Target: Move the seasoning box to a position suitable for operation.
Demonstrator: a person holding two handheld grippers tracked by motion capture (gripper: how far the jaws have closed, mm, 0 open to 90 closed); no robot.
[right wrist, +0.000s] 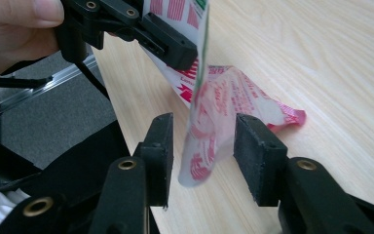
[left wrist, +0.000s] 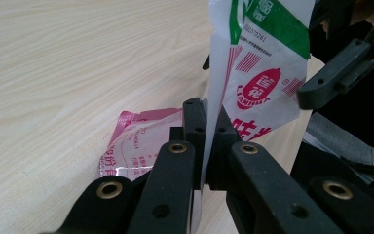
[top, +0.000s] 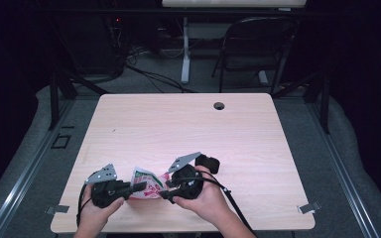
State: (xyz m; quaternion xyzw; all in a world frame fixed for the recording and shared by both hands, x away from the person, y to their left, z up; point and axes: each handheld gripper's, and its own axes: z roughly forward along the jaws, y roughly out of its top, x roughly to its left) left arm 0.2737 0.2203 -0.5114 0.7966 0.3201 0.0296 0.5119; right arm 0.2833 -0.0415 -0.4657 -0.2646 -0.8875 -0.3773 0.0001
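The surface point(top: 188, 124) is a pale wood-grain top with a small round hole point(top: 219, 105) near its far edge, and a dark folding chair point(top: 255, 47) stands on the floor beyond it. Near the front edge of the surface, two hands come in from the bottom of the high view, each carrying a black claw. The left claw point(top: 138, 187) points toward the right one, and in the left gripper view its jaws are pressed together on the lower edge of a packet point(left wrist: 258, 63), a white plastic sachet with a green band, red stripes and a red emblem, which stands up from the pinch. The right claw point(top: 166, 194) faces it from the other side; in the right gripper view point(right wrist: 202, 146) its jaws stand spread, with a curled, red-printed end of the packet point(right wrist: 207, 131) hanging between the pads, apart from both of them. The packet point(top: 146, 183) thus sits between the two claws, just above the surface close to its front edge. A pink-edged part of the plastic point(left wrist: 136, 141) lies flat on the wood just behind the left claw's tips; whether it is the same packet or a second one cannot be told. A thumb point(right wrist: 17, 19) of the left hand shows beside the left claw in the right gripper view.
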